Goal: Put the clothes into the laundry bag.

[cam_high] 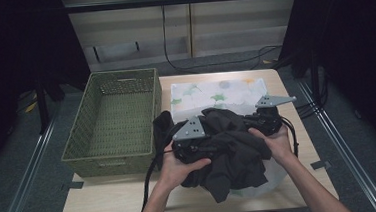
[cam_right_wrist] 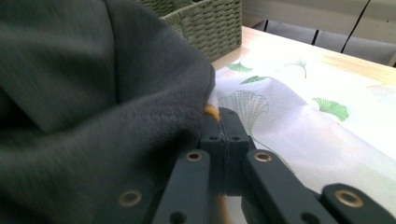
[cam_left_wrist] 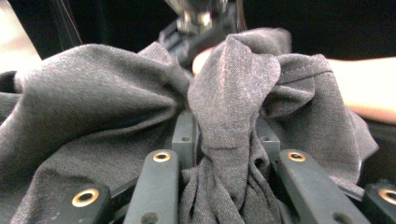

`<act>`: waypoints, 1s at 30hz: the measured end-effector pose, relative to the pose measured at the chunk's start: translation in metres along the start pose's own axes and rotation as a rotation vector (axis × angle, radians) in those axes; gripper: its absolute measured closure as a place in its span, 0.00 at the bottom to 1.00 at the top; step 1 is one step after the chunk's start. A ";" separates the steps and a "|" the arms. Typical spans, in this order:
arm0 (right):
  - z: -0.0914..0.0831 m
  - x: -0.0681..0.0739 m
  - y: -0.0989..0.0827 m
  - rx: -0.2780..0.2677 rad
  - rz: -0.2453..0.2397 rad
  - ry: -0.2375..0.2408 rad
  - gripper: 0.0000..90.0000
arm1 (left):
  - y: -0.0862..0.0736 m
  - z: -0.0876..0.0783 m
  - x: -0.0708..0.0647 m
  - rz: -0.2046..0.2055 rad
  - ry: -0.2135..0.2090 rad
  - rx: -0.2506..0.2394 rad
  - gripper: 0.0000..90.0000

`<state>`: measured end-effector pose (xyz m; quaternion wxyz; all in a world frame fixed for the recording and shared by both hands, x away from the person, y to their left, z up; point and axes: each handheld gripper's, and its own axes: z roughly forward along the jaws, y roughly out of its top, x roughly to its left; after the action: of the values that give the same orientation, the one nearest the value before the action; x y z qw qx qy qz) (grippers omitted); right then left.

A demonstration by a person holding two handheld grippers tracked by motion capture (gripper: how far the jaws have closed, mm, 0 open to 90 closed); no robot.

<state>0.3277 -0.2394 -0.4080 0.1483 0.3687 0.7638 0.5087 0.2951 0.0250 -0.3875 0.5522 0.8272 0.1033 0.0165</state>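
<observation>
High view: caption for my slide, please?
Both grippers clutch a dark garment over leaf-print cloth, beside a woven basket.

matt grey knit garment point(cam_high: 229, 148); rough woven basket point(cam_high: 114, 121); smooth wooden table point(cam_high: 132, 197)

We see a pale wooden surface point(cam_high: 285, 86) standing on a grey carpeted floor point(cam_high: 34, 162), with metal rails point(cam_high: 27, 165) running along both sides. Behind it a light panelled wall point(cam_high: 230, 18) carries a dark cable point(cam_high: 213, 63), and black curtains point(cam_high: 16, 43) darken both flanks.
</observation>
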 end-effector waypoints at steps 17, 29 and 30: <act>-0.012 0.010 0.009 -0.032 -0.022 0.013 1.00 | -0.065 0.079 -0.007 -0.064 -0.040 0.251 0.79; -0.016 0.019 0.003 -0.001 -0.047 0.004 1.00 | -0.060 0.084 0.001 -0.073 -0.069 0.226 0.77; -0.019 0.020 0.002 0.002 -0.049 -0.006 1.00 | -0.057 0.086 0.003 -0.066 -0.080 0.246 0.77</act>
<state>0.3038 -0.2374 -0.3951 0.1623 0.3515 0.7726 0.5032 0.3017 -0.0318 -0.4739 0.4505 0.8847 0.1099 -0.0473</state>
